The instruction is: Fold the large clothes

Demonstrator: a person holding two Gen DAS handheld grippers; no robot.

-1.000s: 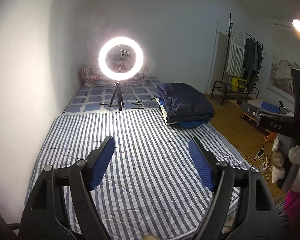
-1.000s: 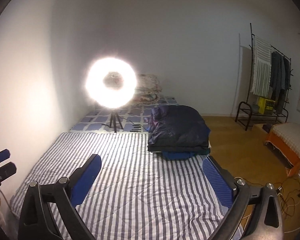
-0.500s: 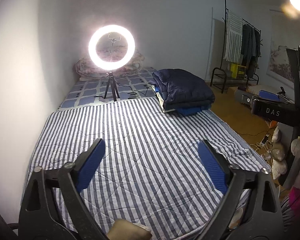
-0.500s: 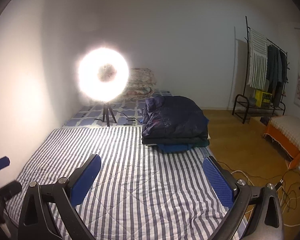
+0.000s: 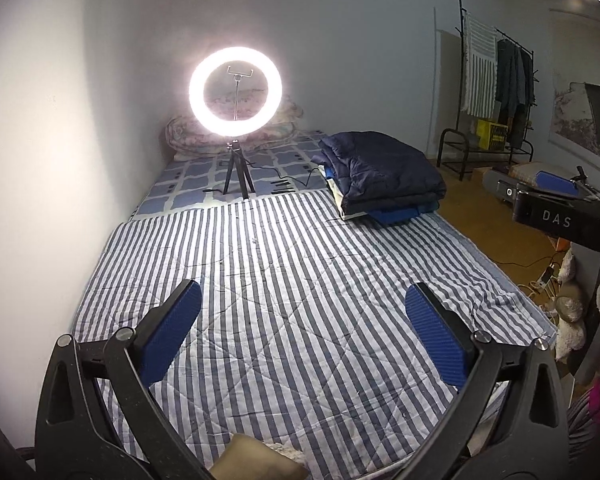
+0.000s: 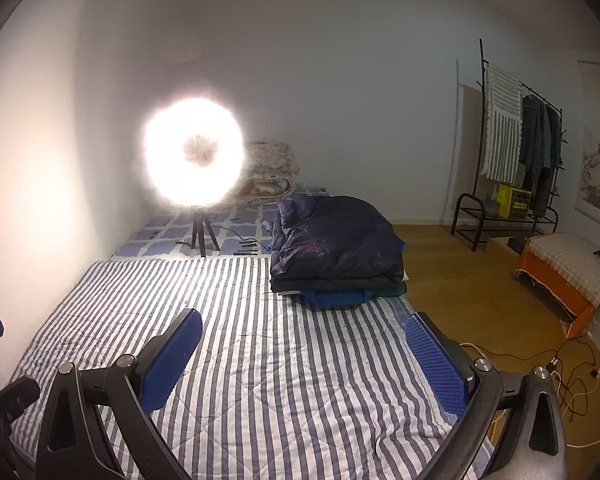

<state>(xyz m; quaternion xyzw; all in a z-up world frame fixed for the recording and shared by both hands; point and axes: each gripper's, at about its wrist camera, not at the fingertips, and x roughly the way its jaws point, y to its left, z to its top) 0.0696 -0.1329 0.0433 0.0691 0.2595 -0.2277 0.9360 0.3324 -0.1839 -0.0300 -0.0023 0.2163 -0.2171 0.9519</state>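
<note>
A stack of folded clothes, with a dark navy padded jacket point(image 5: 384, 172) point(image 6: 336, 240) on top of a blue garment point(image 6: 334, 296), lies at the far right of the bed. A blue-and-white striped quilt point(image 5: 300, 264) point(image 6: 236, 312) lies flat over the near part of the bed. My left gripper point(image 5: 303, 300) hangs open above the quilt with nothing between its blue pads. My right gripper point(image 6: 304, 324) is open too, over the quilt's right side, and holds nothing. Both are well short of the stack.
A lit ring light on a tripod point(image 5: 236, 92) point(image 6: 194, 156) stands on the bed's far end, with cables beside it. Pillows point(image 5: 188, 136) lie behind it against the wall. A clothes rack point(image 6: 512, 160) and floor cables point(image 6: 572, 376) are at right. A beige piece point(image 5: 256, 456) shows at the bottom edge.
The left jaws have spread wider. Both grippers have sunk a little toward the quilt, so more of the bed shows. The beige piece has come into the left view.
</note>
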